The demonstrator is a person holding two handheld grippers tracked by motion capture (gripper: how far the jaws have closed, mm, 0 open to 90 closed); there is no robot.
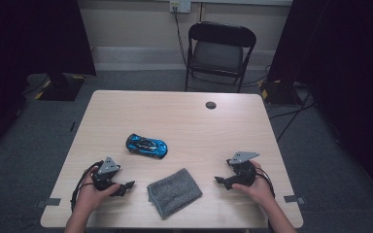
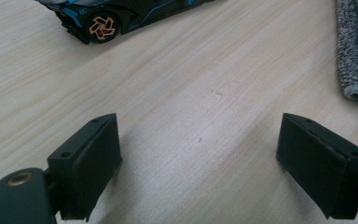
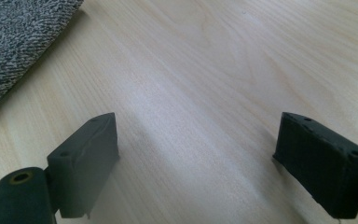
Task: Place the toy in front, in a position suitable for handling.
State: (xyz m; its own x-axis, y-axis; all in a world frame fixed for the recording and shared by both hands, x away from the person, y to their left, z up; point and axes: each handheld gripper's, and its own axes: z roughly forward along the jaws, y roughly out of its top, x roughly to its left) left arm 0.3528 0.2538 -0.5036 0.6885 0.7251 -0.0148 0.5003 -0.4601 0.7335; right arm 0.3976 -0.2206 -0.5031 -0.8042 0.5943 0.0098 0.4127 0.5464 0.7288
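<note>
Your left gripper (image 1: 126, 186) and right gripper (image 1: 219, 180) rest low on the table (image 1: 184, 116), jaws spread wide and empty, flanking the folded grey cloth (image 1: 174, 191) at the near edge. The blue toy car (image 1: 146, 145) sits just beyond it, left of centre, within easy reach of either hand.

No text, label, brand, number or sign can be read anywhere in these views. The blue toy car (image 1: 146, 145) bears only blue stripes, with no lettering that can be made out, and the grey cloth (image 1: 174, 191) is plain.
</note>
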